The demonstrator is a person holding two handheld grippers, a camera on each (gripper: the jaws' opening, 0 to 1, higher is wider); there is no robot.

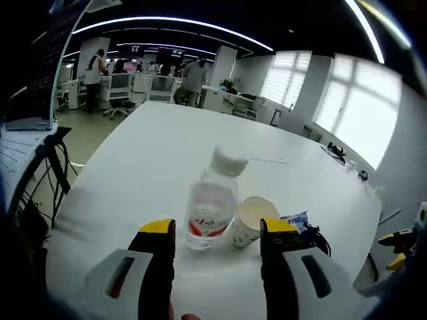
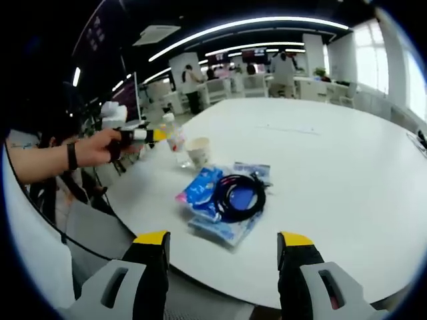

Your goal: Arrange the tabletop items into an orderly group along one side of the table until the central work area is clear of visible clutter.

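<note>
The left claw (image 1: 217, 233) stood with its 2 yellow-tipped jaws spread wide and nothing between them, lined up on the clear plastic water bottle (image 1: 212, 203), which stood upright just ahead of the jaw tips near the edge of the white worktop (image 1: 160, 147). Just beside the bottle, on its right in the left gripper view, stood a paper cup (image 1: 251, 220), and past the cup lay the corner of a blue packet (image 1: 293, 220). In the right gripper view the left claw (image 2: 148, 135) came in from the left, held in a person's hand (image 2: 100, 148), its tips close to the bottle (image 2: 175, 139), with the cup (image 2: 199, 152) near it. The right claw (image 2: 223, 243) also had its 2 jaws apart and empty, hovering off the worktop's edge and facing the blue packets (image 2: 203, 190), on which a coil of black cable (image 2: 239, 193) lay. The 4 items sat together near 1 edge, while the rest of the worktop lay bare apart from small things far off. I judged the step in hand to be the approach to the bottle. The next move would call for easing the jaws around its body without nudging the cup, then a gentle squeeze, since thin plastic would likely give.
</note>
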